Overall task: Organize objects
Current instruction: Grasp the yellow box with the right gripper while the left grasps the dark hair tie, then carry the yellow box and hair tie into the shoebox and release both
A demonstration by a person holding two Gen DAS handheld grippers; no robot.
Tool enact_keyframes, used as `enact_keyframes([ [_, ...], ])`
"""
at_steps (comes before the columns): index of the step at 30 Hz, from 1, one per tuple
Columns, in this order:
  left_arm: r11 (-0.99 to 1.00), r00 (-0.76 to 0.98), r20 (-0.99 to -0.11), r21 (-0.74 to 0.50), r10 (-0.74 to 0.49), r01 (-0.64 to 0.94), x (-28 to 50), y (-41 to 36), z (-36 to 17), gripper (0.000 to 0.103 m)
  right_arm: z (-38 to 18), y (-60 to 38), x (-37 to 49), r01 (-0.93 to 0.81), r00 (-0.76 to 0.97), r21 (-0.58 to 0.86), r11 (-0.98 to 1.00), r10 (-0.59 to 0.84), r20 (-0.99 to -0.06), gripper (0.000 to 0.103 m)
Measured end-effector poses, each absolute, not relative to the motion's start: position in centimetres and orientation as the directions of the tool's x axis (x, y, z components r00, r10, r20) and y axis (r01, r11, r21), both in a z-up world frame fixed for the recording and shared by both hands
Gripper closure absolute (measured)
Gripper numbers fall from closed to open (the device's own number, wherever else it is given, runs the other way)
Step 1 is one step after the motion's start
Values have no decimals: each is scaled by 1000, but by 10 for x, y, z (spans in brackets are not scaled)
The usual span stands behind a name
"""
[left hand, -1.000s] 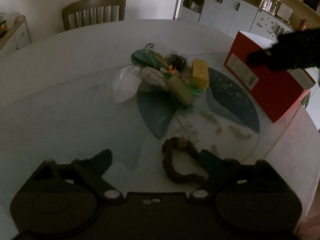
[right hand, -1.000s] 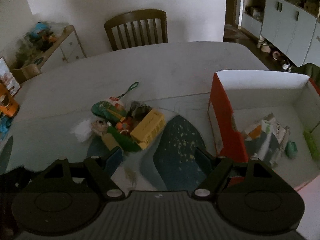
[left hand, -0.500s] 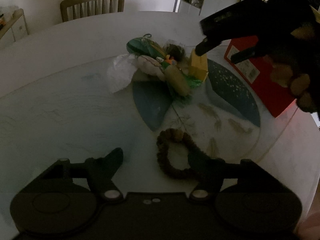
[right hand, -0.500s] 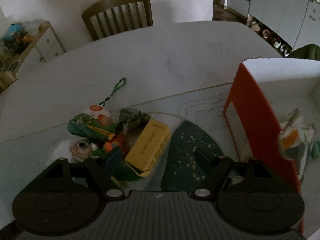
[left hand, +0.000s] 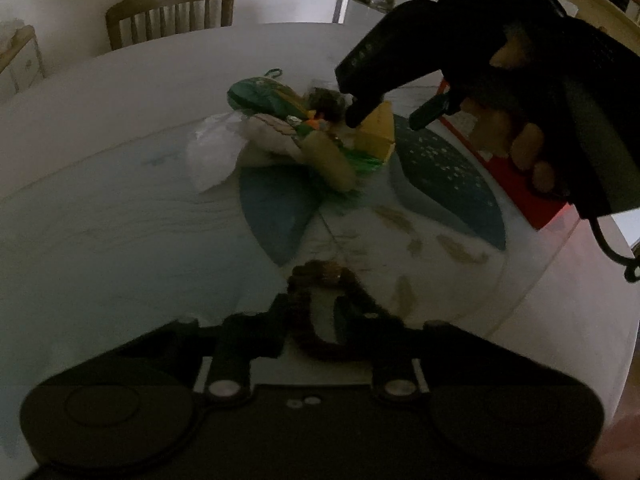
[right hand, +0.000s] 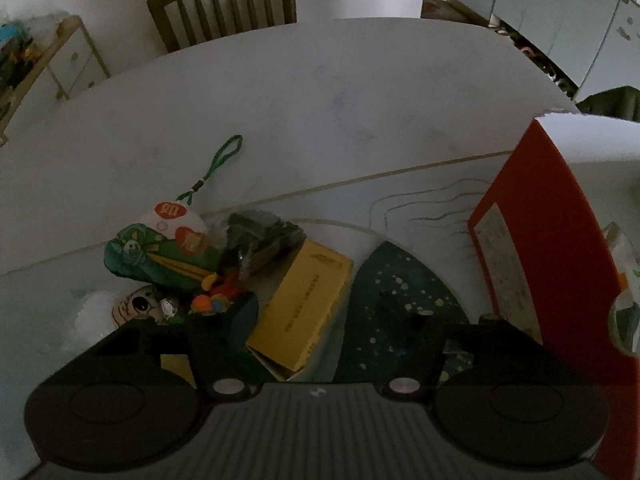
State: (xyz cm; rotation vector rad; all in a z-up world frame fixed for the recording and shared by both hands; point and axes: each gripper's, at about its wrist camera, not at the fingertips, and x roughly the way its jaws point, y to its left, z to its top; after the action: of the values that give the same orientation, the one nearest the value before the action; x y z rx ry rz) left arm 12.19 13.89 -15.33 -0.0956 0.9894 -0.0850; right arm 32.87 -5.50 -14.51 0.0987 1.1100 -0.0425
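Note:
A brown scrunchie (left hand: 326, 276) lies on the round table right in front of me; my left gripper (left hand: 312, 314) has narrowed around its near loop, fingers touching it. A pile of small things sits mid-table: a yellow box (right hand: 306, 308) (left hand: 378, 132), a green pouch with a cord (right hand: 160, 252) (left hand: 260, 96), a dark bundle (right hand: 260, 236), a white plush (left hand: 212, 148). My right gripper (right hand: 324, 320) is open, its fingers either side of the yellow box; it shows from above in the left wrist view (left hand: 392, 118).
A red cardboard box (right hand: 540, 264) with white inside stands open at the right and holds some items. A wooden chair (right hand: 224, 4) stands at the table's far side. Cabinets (right hand: 560, 12) line the back right.
My left gripper has moved forward and closed in on the scrunchie. My right gripper has come down and left from the red box onto the yellow box in the pile.

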Motion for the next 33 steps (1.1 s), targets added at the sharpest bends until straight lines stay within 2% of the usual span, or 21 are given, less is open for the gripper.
enact_keyframes([
  [1, 993, 547, -830, -119, -112, 23, 122, 139, -153, 90, -146, -54, 329, 78, 443, 56, 995, 16, -897, 44],
  [4, 992, 546, -830, -124, -111, 12, 122, 141, -152, 94, -149, -52, 331, 61, 431, 50, 997, 19, -902, 53],
  [7, 993, 548, -830, -119, -104, 8, 122, 141, -152, 96, -153, -51, 332, 44, 409, 44, 998, 23, -912, 68],
  [10, 992, 545, -832, -123, -105, 3, 123, 141, -151, 96, -155, -53, 331, 43, 405, 50, 998, 28, -914, 73],
  [20, 988, 550, -826, -154, -123, -11, 120, 137, -143, 97, -141, -72, 305, 10, 420, 90, 996, 78, -904, 74],
  [33, 977, 571, -801, -212, -180, 11, 120, 117, -111, 97, -90, -108, 231, -26, 431, 191, 981, 184, -884, 74],
])
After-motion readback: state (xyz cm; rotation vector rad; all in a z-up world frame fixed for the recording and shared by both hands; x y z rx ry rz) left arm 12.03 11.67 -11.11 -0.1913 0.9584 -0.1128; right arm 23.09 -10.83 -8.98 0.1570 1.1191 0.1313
